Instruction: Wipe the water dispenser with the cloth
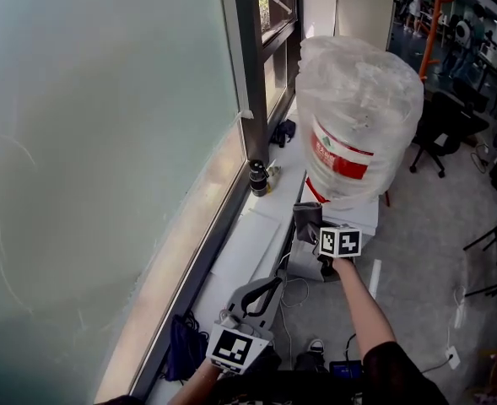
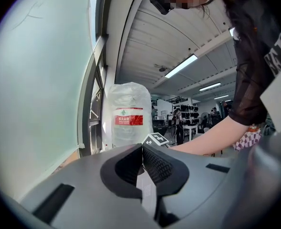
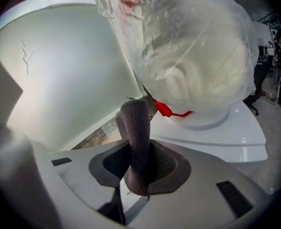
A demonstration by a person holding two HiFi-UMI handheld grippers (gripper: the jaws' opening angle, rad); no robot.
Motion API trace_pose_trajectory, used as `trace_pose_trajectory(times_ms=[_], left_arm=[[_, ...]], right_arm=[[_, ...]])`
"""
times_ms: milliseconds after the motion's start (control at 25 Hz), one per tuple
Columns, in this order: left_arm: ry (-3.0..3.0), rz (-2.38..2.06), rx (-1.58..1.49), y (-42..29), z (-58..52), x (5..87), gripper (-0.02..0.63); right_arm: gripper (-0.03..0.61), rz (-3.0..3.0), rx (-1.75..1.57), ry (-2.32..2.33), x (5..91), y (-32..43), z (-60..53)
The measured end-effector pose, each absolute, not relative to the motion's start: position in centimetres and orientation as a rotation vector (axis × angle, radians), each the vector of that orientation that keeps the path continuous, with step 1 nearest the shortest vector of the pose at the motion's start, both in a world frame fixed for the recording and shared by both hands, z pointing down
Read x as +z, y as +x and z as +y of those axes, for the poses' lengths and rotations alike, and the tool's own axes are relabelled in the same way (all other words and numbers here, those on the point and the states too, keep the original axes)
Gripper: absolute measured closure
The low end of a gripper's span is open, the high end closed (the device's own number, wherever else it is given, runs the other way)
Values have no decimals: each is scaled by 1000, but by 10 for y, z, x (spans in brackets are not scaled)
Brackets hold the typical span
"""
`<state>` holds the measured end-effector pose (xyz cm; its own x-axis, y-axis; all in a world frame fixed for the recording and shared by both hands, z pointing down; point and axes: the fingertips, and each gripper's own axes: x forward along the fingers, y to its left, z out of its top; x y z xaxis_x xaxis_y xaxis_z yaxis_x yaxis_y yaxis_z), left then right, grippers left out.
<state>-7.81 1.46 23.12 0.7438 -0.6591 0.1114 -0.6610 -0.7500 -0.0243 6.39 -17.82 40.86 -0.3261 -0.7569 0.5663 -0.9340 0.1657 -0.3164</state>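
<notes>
1. Beside the dispenser, on the head view's left, the frosted window fills most of the picture, and a white sill runs along its foot.
2. Next in size is the water bottle, wrapped in crinkled clear plastic and standing upturned on the water dispenser. The dispenser's white top is wedged against the sill. A hard sideways push on the bottle could rock it in its seat, and the loose wrap could drag or tear under the cloth.
3. The right gripper is up by the dispenser's near corner, close under the bottle's base. Its jaws are clamped on the cloth. I cannot tell whether the cloth touches the dispenser yet.
4. The left gripper hangs low, well apart from the dispenser. Its jaws are pressed together with nothing between them.
5. The cloth is a dark grey roll pinched near its lower end, with most of it standing free above the jaws. Pressed flat, that free length may buckle or slide out, and then the gripper's hard shell would meet the white top instead.
6. Smallest is a red tab at the bottle's neck, just beyond the cloth. A sweep past it could snag it.
</notes>
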Motion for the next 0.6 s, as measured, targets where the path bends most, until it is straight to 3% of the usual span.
trace_pose_trajectory(times_ms=[600], left_arm=[[2913, -1061, 167, -62, -3, 235, 595]], right_arm=[[468, -1978, 1023, 1789, 436, 157, -155]])
